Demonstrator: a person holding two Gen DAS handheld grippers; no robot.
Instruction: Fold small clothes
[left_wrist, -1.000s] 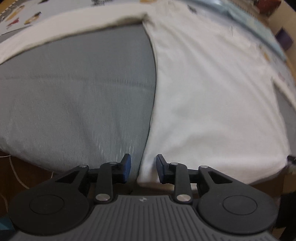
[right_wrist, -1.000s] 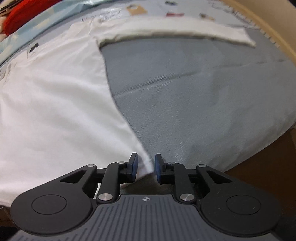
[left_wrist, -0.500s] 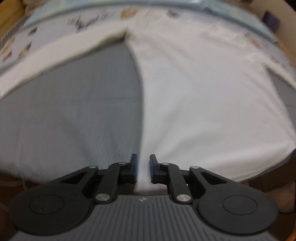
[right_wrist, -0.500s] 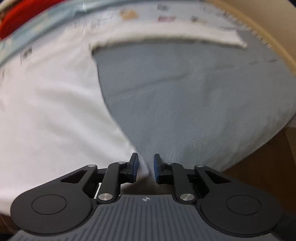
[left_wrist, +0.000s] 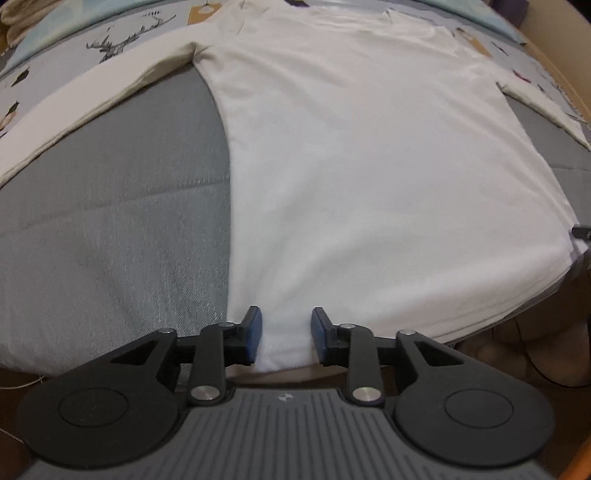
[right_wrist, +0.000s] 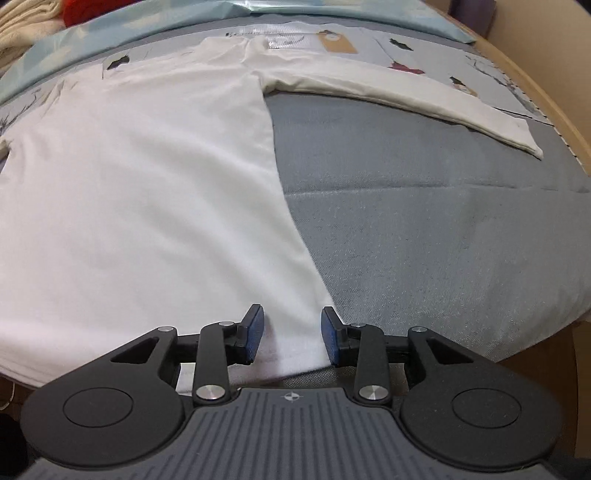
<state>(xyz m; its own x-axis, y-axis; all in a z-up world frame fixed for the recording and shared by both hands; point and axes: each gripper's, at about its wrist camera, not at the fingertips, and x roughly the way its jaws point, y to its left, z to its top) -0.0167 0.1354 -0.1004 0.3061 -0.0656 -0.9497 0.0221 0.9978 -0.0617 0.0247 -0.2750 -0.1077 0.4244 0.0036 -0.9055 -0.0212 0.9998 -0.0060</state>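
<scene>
A white long-sleeved shirt (left_wrist: 369, 184) lies flat on a grey cushion (left_wrist: 110, 240), sleeves spread out to both sides. My left gripper (left_wrist: 284, 336) is open, its blue pads either side of the shirt's bottom left hem corner. In the right wrist view the same shirt (right_wrist: 147, 203) fills the left half, with its right sleeve (right_wrist: 424, 99) stretched across the far side. My right gripper (right_wrist: 291, 338) is open around the bottom right hem corner. The cloth lies loose between both pairs of pads.
The grey cushion (right_wrist: 443, 240) ends just below both grippers, with a brown floor beyond. A patterned light-blue sheet (left_wrist: 92, 40) lies behind the shirt. Cream and red cloth (right_wrist: 44, 14) is piled at the far left in the right wrist view. A wooden edge (right_wrist: 554, 103) runs along the right.
Both grippers have opened and let go of the hem corners. The shirt has been drawn flat and now lies spread on the cushion.
</scene>
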